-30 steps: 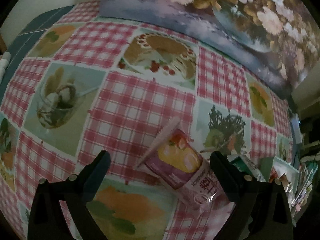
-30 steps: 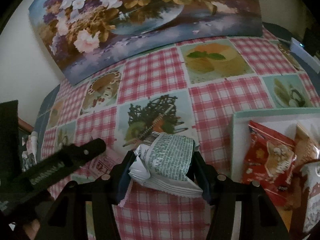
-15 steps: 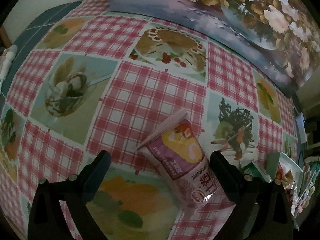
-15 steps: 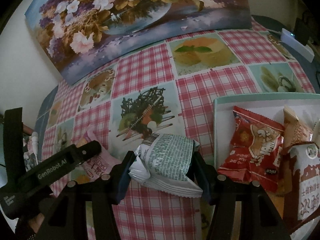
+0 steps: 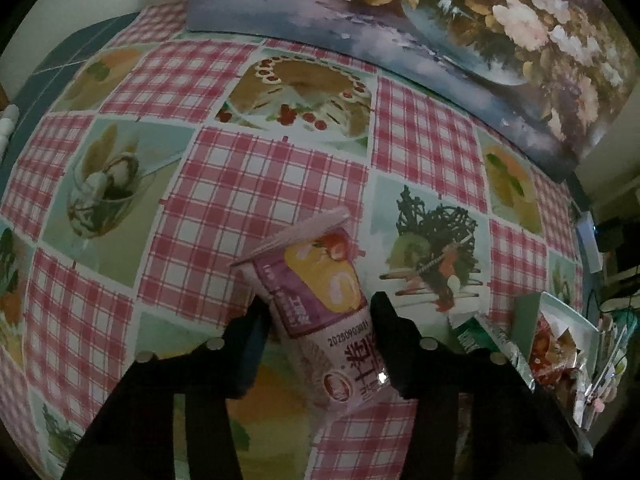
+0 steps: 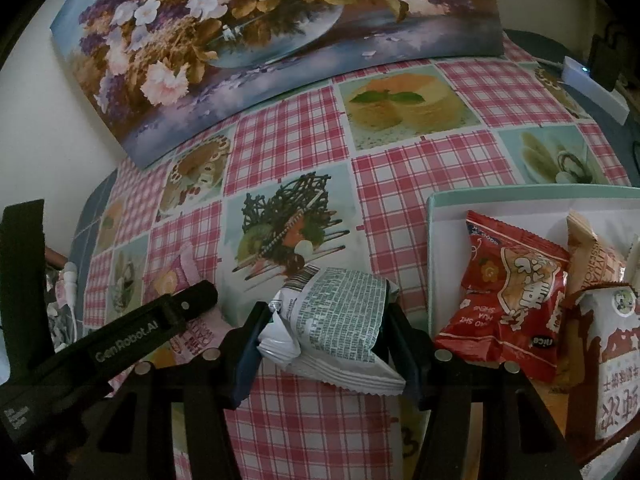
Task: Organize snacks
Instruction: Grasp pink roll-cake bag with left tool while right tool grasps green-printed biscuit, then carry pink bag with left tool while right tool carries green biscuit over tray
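Observation:
My left gripper (image 5: 318, 316) is shut on a purple snack packet (image 5: 320, 304) with a cake-roll picture, lying on the checked tablecloth. The packet's far end sticks out past the fingertips. My right gripper (image 6: 324, 320) is shut on a crumpled green-and-white snack packet (image 6: 340, 312), held just left of a pale green tray (image 6: 430, 240). The tray holds a red peanut packet (image 6: 508, 300), a tan packet (image 6: 592, 256) and a brown-and-white packet (image 6: 616, 360). The left gripper's arm (image 6: 120, 344) and purple packet (image 6: 180, 276) show at the left of the right wrist view.
A flower painting (image 6: 260, 40) leans against the wall at the table's back edge. A white device (image 6: 592, 88) lies at the far right. The tray with packets (image 5: 560, 340) and the green packet (image 5: 480, 336) show at the right of the left wrist view.
My left gripper has closed from wide open onto the purple packet. My right gripper has carried the green-and-white packet to the right, closer to the tray.

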